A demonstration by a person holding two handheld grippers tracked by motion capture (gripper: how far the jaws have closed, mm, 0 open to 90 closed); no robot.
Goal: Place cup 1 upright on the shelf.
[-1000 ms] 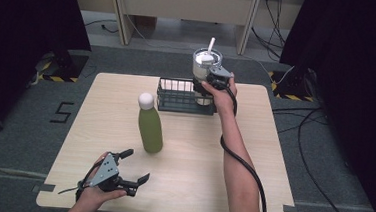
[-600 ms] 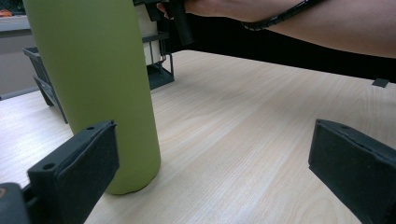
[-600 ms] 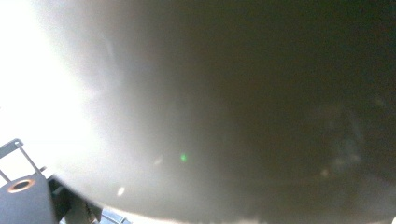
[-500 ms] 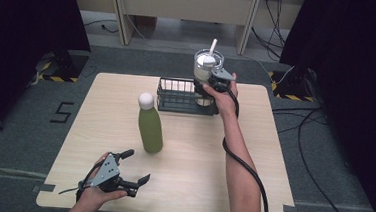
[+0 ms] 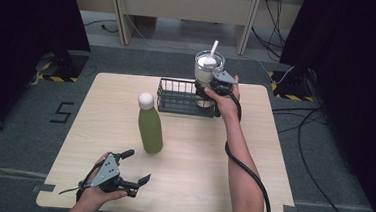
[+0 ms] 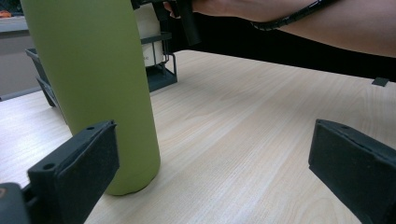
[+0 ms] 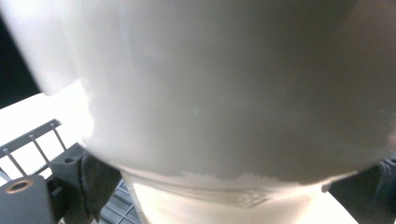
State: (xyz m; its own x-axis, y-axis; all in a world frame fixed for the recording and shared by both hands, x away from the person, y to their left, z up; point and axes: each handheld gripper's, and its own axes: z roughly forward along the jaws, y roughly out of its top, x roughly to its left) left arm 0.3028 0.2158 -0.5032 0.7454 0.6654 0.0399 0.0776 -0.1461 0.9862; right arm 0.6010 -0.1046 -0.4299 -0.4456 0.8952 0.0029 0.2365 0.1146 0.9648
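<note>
From the high view, the right gripper (image 5: 210, 90) is at the far side of the table (image 5: 272, 157), clamped on a clear tumbler (image 5: 208, 70) with a white straw, held at the right end of the black wire basket (image 5: 179, 96). Whether the tumbler's base rests in the basket or hangs just above it cannot be told from there. The right gripper view adds the close contact: the tumbler's pale wall (image 7: 224, 84) sits between the two black jaws, pads pressed to either side, with basket wires (image 7: 32, 144) below at the left.

The left gripper (image 5: 132, 168) lies at the near left of the table, jaws spread wide and holding nothing. Its own view shows the green bottle (image 6: 93, 88) standing upright just beyond the left pad (image 6: 84, 161), apart from it, and the basket behind the bottle.
</note>
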